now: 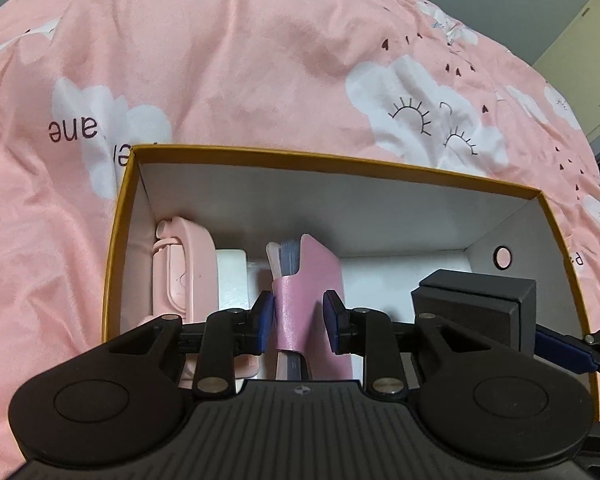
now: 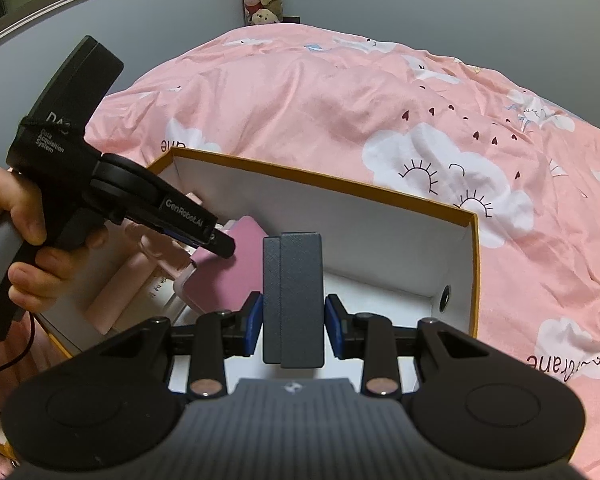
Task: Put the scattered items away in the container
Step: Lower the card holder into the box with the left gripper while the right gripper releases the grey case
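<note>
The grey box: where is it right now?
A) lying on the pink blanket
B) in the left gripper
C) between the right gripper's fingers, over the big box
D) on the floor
C: the grey box sits between the right gripper's blue pads, above the open big box.

left tongs (image 1: 298, 320) opening around pink case (image 1: 316, 284) in box (image 1: 324, 162)
</note>
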Demonstrator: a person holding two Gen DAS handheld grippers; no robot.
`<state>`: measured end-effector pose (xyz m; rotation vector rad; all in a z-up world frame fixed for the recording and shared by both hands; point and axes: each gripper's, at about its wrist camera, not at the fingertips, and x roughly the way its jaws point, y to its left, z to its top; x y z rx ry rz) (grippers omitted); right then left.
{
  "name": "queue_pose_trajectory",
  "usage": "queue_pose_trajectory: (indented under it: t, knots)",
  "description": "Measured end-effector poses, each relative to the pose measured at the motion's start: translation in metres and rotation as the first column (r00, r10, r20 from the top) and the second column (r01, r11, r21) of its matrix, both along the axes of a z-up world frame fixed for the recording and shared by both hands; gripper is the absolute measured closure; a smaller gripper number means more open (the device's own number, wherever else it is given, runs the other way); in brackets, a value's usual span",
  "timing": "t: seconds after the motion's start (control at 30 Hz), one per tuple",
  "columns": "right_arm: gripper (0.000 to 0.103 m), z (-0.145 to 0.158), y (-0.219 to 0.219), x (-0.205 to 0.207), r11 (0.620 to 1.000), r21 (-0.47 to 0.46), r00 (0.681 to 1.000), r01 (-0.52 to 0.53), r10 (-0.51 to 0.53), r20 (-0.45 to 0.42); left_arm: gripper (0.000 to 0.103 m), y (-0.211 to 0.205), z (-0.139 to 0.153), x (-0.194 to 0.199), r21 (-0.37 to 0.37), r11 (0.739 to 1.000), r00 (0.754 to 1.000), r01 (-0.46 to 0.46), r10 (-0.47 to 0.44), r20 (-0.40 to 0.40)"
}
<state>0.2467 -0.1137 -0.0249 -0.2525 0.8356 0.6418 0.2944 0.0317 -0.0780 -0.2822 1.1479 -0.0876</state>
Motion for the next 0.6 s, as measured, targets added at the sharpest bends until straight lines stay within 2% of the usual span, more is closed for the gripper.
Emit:
queue_pose_trajectory:
  t: [0.27,0.4,0.6]
  knots:
    - [0.067,-0.003,0.003,0.002,1.000,-0.010,1.000,-0.006,0.006,-0.006,0.073,-0.007,-0.010,0.008,0.000,1.000,1.000,0.006,-0.006,0.007]
    - [0.067,-0.004,0.007,0.005,0.999,-0.029,1.000,-0.016,0.015,-0.010,0.073,0.000,-0.003,0.003,0.001,1.000,1.000,0.007,-0.007,0.025]
    - [0.067,-0.012,0.027,0.019,0.994,-0.105,0.999,-0.023,0.018,-0.050,0.073,0.009,0.017,-0.005,-0.028,1.000,0.997,0.003,-0.001,0.072]
